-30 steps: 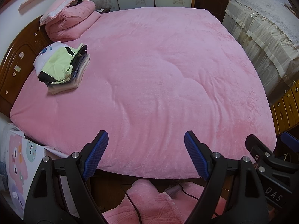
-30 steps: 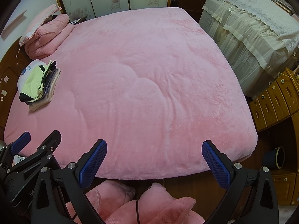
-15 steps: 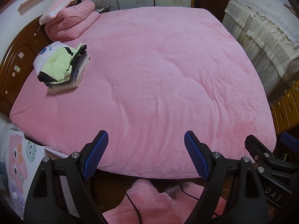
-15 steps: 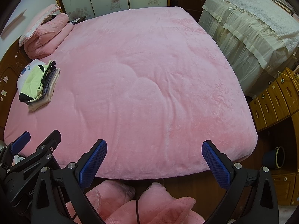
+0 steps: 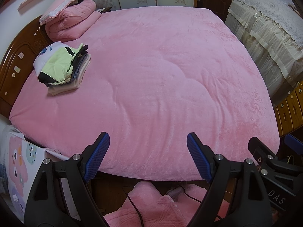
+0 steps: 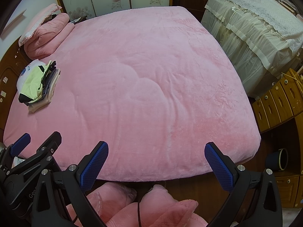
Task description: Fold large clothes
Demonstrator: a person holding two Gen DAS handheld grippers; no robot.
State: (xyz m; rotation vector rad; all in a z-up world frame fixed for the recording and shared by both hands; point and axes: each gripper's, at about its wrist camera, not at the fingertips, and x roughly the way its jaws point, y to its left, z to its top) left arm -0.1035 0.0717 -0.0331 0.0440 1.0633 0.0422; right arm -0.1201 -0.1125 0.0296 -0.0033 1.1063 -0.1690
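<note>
A pile of folded clothes [image 5: 62, 70], pale green and white on top, lies at the left of a pink bed [image 5: 161, 79], near the headboard. It also shows in the right wrist view [image 6: 37, 84]. My left gripper [image 5: 147, 151] is open and empty, held over the bed's near edge. My right gripper [image 6: 156, 158] is open and empty, also over the near edge, just right of the left one. No unfolded garment lies on the bed.
A folded pink quilt with a pillow [image 5: 70, 22] sits at the far left corner. A wooden headboard [image 5: 17, 60] runs along the left. A lace-covered cabinet [image 6: 255, 30] and wooden drawers [image 6: 280, 102] stand to the right. Pink slippers [image 6: 132, 204] and a cable lie below.
</note>
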